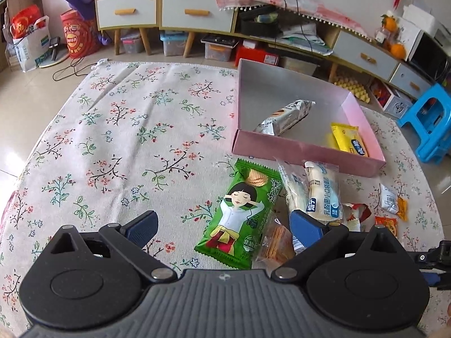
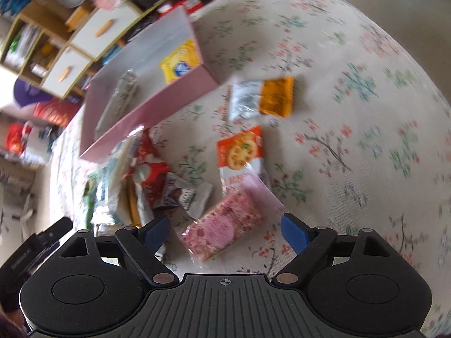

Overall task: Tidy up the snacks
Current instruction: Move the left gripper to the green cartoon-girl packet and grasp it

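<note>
A pink box (image 1: 307, 153) on the floral cloth holds a silver packet (image 1: 284, 117) and a yellow packet (image 1: 349, 140). Loose snacks lie in front of it: a green chip bag (image 1: 242, 214), white bread packets (image 1: 322, 191), a clear cracker pack (image 1: 276, 243). My left gripper (image 1: 224, 231) is open, its fingers either side of the green bag. In the blurred right wrist view my right gripper (image 2: 225, 235) is open around a pink snack bar (image 2: 222, 229). The pink box (image 2: 146, 112), an orange cracker packet (image 2: 241, 152) and an orange-and-silver packet (image 2: 262, 98) lie beyond.
The round table (image 1: 112, 129) has bare cloth on its left half. Cabinets with drawers (image 1: 194, 11) and storage boxes line the back wall. A blue stool (image 1: 431, 121) stands at the right. A pile of red and silver wrappers (image 2: 157, 180) lies left of my right gripper.
</note>
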`<state>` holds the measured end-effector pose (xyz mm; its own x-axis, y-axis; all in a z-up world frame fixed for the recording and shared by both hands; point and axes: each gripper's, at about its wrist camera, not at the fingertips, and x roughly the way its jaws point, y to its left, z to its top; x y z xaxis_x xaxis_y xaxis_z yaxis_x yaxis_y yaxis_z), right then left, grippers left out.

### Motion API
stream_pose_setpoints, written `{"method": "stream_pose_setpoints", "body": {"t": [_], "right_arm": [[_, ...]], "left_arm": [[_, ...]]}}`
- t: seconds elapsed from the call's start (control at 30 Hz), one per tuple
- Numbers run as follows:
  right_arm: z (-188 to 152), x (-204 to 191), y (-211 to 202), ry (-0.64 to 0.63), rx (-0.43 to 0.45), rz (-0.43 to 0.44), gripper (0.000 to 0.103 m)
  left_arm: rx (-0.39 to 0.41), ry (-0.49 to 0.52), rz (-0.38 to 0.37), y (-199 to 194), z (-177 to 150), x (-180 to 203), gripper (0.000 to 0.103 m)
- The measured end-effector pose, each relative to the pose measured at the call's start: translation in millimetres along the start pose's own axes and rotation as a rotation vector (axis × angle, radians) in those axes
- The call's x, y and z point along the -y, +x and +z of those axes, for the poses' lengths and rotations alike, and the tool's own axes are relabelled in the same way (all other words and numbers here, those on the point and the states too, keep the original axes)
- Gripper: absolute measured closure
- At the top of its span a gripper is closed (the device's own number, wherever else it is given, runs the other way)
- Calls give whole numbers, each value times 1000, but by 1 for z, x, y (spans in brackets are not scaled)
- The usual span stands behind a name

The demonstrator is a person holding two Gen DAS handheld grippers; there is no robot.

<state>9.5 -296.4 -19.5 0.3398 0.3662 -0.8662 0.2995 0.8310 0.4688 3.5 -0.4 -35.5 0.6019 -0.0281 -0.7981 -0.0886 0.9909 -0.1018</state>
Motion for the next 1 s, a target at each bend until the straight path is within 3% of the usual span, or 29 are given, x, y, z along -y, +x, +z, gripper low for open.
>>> {"method": "stream_pose_setpoints", "body": {"t": [0.23,0.37,0.5,0.63,0.7,0.73,0.87,1.0], "right_arm": [[-11,6,-2,87,93,-22,16],[-12,9,5,114,113,-23,16],[-11,7,9,102,145,-20,16],[-10,0,14,60,161,-15,27],[-11,-4,15,27,173,-16,40],[-11,-5,16,11,175,-15,48],[-13,-7,16,-33,180,-13,54],[-11,-9,7,-66,211,-16,58]], "left_arm": [[-5,54,27,10,1,4,9],[-29,50,48,27,1,-2,18],[-37,29,23,35,1,-4,17],[-32,55,29,41,-1,3,16],[-65,59,15,47,-2,3,30],[-83,52,-1,50,-3,2,44],[-87,39,9,44,-6,-4,56],[-64,-22,-8,29,-1,-15,57]]}}
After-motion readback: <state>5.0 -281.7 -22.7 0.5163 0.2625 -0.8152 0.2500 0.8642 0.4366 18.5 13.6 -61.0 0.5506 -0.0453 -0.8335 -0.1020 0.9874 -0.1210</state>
